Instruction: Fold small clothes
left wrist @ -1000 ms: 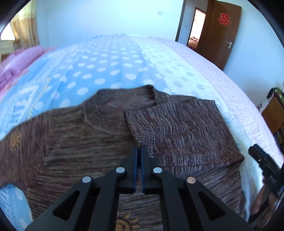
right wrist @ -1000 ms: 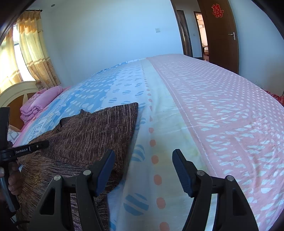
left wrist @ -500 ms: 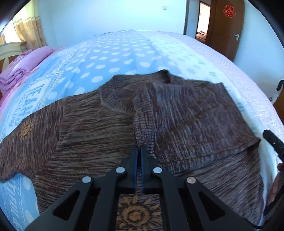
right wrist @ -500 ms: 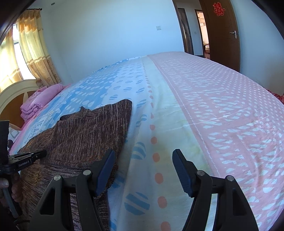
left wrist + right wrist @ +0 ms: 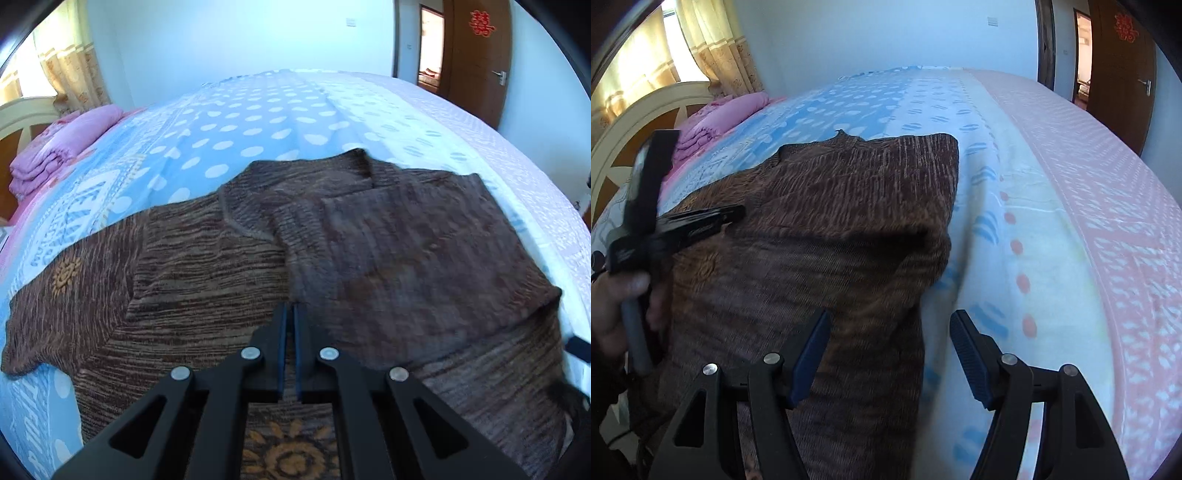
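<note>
Your brown knitted sweater (image 5: 221,280) lies spread on the bed (image 5: 258,122), over the blue dotted part of the bedspread. Its right sleeve and side are folded in across the chest, so a doubled layer (image 5: 424,266) covers the right half of the garment. The left sleeve (image 5: 62,295) lies stretched out flat toward the left, with an orange sun motif on it.

Your left hand-held gripper (image 5: 290,314) is closed, its two fingers pressed almost together with nothing between them, and it hovers above the middle of the sweater, just at the inner edge of the folded layer. Whether the tips touch the knit cannot be told.

Your right hand-held gripper (image 5: 890,328) is open, fingers wide apart. It sits near the sweater's right edge: the left finger is over the fabric and the right finger is over the bare bedspread.

Far left on the bed, a folded pink blanket (image 5: 55,155) rests by the headboard (image 5: 639,122). A brown door (image 5: 480,62) stands far right.
</note>
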Tool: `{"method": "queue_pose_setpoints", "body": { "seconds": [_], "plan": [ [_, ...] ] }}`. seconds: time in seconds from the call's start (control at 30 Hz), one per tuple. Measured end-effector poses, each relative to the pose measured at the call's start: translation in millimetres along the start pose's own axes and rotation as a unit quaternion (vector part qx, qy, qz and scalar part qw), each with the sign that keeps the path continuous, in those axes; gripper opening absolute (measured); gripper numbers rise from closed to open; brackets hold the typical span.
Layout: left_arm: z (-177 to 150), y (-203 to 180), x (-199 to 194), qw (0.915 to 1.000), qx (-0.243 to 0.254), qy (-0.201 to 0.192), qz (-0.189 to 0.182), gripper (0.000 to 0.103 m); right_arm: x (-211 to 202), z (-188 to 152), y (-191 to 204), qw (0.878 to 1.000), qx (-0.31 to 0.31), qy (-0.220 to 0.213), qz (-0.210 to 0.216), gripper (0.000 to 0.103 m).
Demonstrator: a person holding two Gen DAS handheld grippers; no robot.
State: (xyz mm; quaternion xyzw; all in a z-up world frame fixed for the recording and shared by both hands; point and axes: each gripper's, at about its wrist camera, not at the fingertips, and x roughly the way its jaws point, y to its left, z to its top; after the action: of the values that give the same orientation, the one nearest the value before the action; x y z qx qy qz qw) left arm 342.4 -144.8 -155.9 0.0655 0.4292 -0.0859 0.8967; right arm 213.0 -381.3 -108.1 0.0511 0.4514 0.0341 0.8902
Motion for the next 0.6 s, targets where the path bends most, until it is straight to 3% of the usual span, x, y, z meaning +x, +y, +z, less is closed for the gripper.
{"method": "queue_pose_setpoints", "body": {
  "seconds": [0.03, 0.1, 0.17, 0.23, 0.27, 0.4, 0.53, 0.57, 0.6],
  "plan": [
    [-0.4, 2.5, 2.1, 1.0000, -0.004, 0.001, 0.002, 0.004, -3.1, -4.0, -1.9, 1.000, 0.006, 0.007, 0.001, 0.064],
    [-2.7, 9.4, 7.7, 0.9999, -0.015, 0.005, -0.002, 0.004, -7.3, -15.5, -7.2, 1.000, 0.017, 0.022, -0.003, 0.032],
    [-3.6, 10.0, 6.0, 0.9998, -0.017, 0.000, -0.007, 0.004, -8.8, -28.6, -4.8, 0.999, 0.002, 0.026, -0.025, 0.022],
    [-3.7, 8.3, 5.2, 0.9999, -0.014, -0.001, -0.004, 0.004, -11.7, -34.5, 1.0, 0.999, -0.013, 0.021, -0.034, 0.004],
    [-3.8, 8.1, 4.8, 0.9999, -0.014, -0.001, -0.005, 0.004, -16.6, -36.0, 2.7, 0.999, -0.011, 0.018, -0.034, 0.002],
    [-6.1, 13.1, -0.6, 0.9993, -0.028, 0.002, -0.023, 0.004, -38.8, -52.0, -5.9, 0.998, 0.006, 0.012, -0.059, 0.001],
    [-9.5, 13.6, -2.4, 0.9993, -0.027, 0.004, -0.025, 0.015, -40.5, -63.3, -15.3, 0.998, 0.023, 0.008, -0.059, 0.002],
    [-9.2, 13.3, -3.4, 0.9994, -0.026, 0.005, -0.023, 0.018, -40.6, -60.9, -16.8, 0.998, 0.026, 0.005, -0.062, 0.014],
    [-8.6, 13.7, -5.2, 0.9993, -0.028, 0.006, -0.023, 0.018, -42.2, -57.5, -17.0, 0.997, 0.026, 0.001, -0.077, 0.047]
  ]
}}
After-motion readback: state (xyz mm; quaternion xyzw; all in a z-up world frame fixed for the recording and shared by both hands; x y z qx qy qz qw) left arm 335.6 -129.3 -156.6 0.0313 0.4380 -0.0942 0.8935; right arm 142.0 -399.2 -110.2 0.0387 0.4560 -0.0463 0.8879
